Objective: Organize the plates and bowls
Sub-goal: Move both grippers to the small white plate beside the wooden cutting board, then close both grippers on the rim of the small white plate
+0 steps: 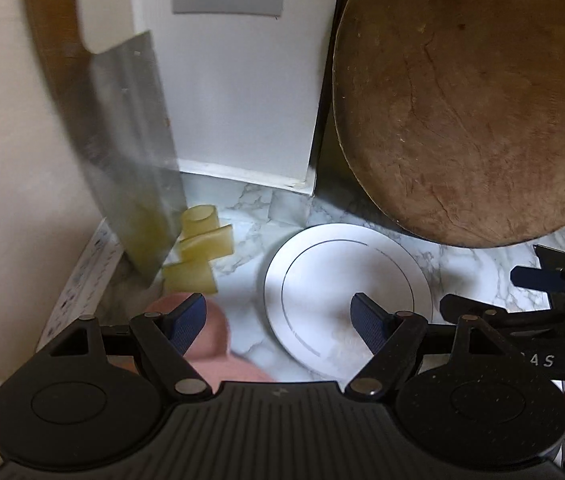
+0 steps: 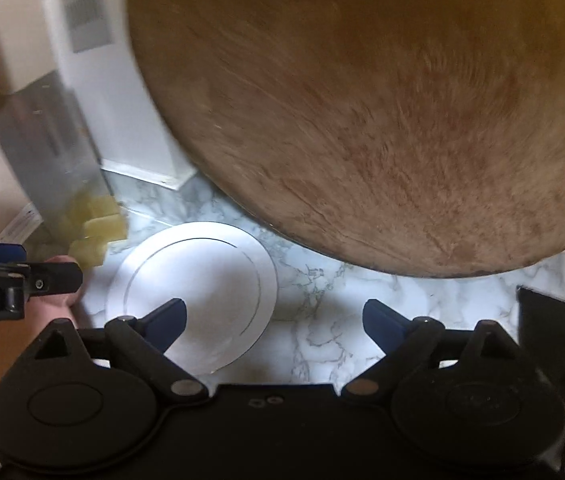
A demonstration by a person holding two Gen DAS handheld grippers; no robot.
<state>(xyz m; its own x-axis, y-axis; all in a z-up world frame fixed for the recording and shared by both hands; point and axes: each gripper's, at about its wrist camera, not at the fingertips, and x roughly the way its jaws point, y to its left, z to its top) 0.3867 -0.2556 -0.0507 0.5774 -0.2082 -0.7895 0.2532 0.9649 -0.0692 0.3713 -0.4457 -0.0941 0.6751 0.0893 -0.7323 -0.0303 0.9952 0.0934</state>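
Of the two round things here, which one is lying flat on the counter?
The white round plate lies flat on the marble counter; the big round wooden board stands upright behind it.

Round wooden board cut off at top and right edges, motion-blurred in right wrist view. Pink object under left fingers — blurred, unidentifiable. White plate near edge hidden behind fingers. Yellowish blocks smeared — count unclear.
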